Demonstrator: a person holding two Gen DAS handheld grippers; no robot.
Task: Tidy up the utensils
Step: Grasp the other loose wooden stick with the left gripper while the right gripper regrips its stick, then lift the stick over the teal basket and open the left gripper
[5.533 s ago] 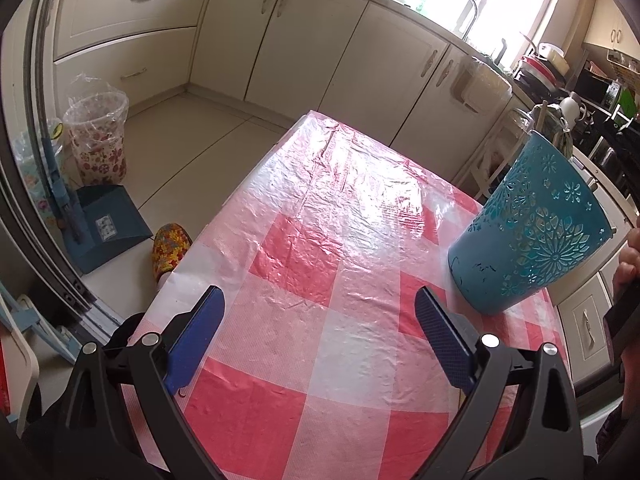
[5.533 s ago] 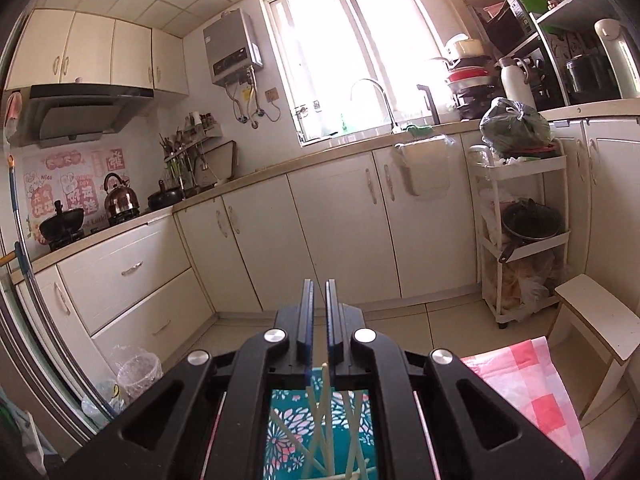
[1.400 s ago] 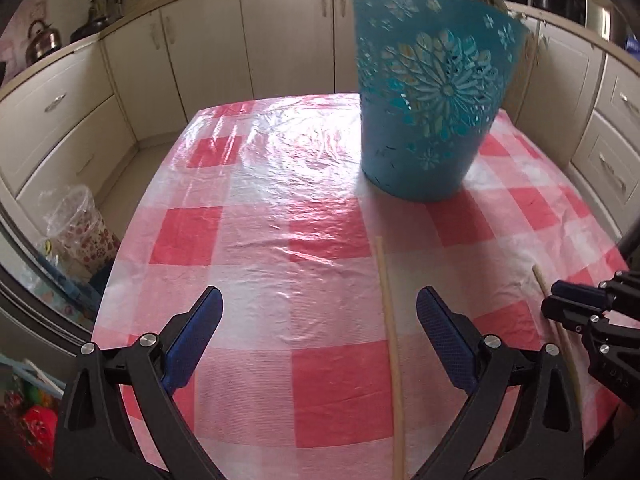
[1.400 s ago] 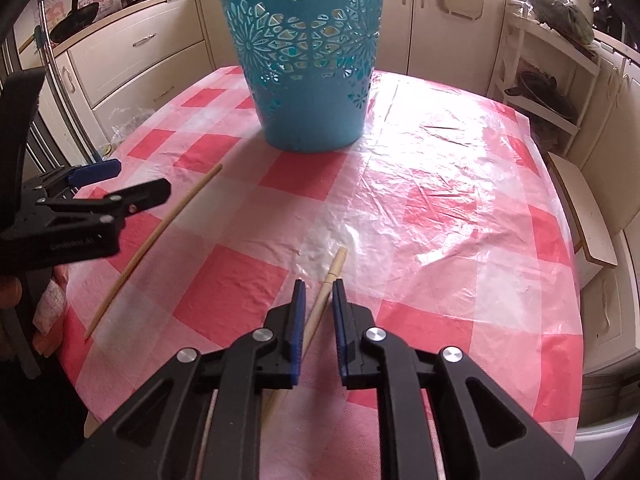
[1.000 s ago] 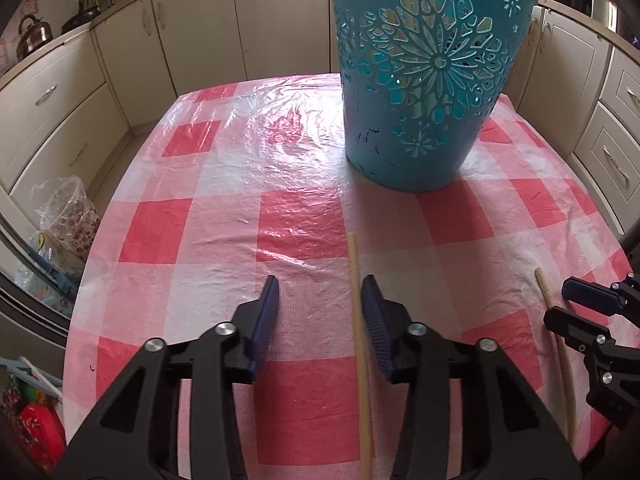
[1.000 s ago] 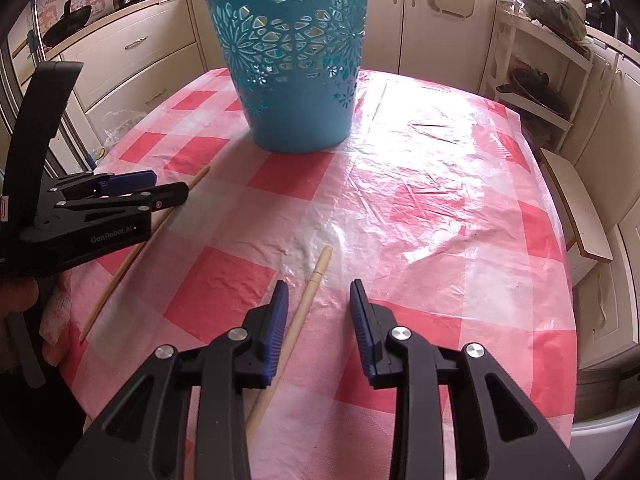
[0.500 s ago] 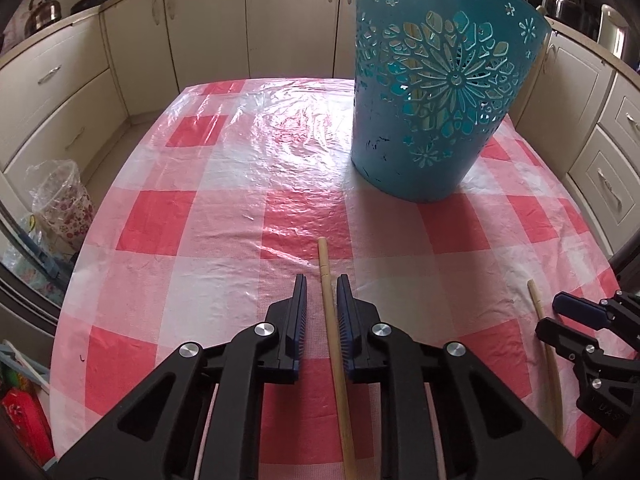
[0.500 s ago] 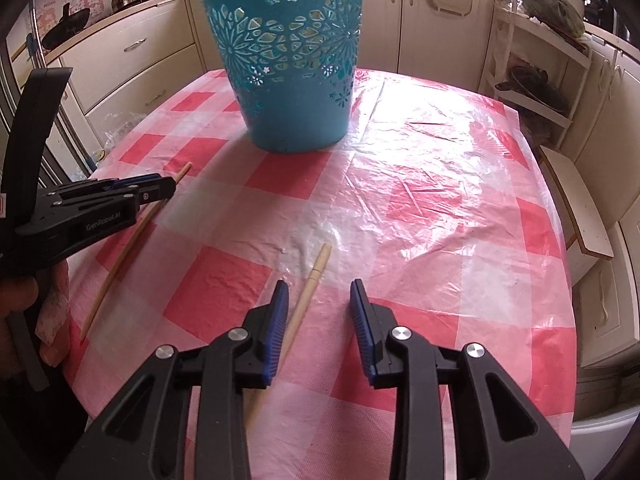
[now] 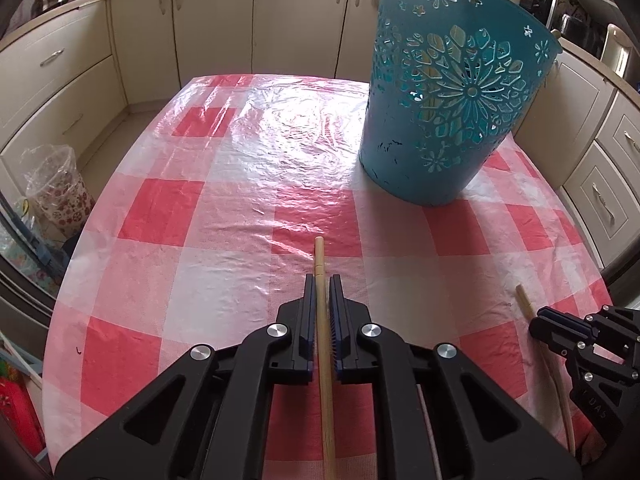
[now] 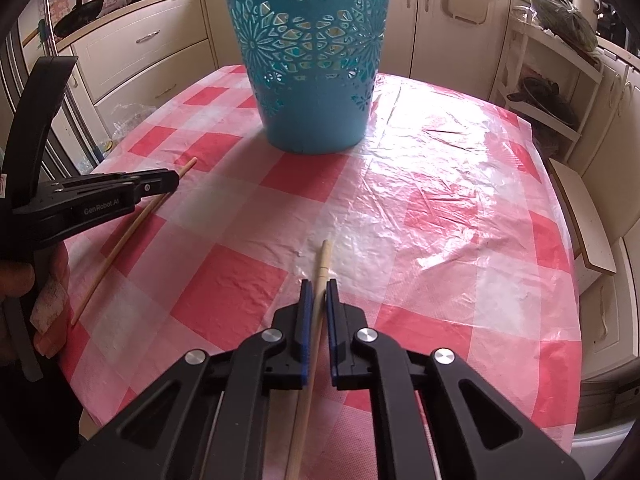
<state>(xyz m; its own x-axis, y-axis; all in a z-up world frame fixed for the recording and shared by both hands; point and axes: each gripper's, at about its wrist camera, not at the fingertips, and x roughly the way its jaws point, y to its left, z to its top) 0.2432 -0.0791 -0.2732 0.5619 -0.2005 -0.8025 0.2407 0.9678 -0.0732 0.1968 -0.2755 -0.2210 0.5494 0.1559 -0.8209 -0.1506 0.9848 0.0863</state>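
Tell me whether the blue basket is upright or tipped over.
Upright. The basket stands on its narrow base on the tablecloth, open rim up; its lean in the left wrist view looks like fisheye distortion.

Left gripper and right gripper are held low and level, side by side, jaws of both nearly closed

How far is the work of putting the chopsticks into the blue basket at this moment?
Some pale sticks already show through the cut-outs of the blue basket. In hand: the left gripper and the right gripper each have their jaws closed on one chopstick, both low over the checked tablecloth. Left: lift and drop both in.
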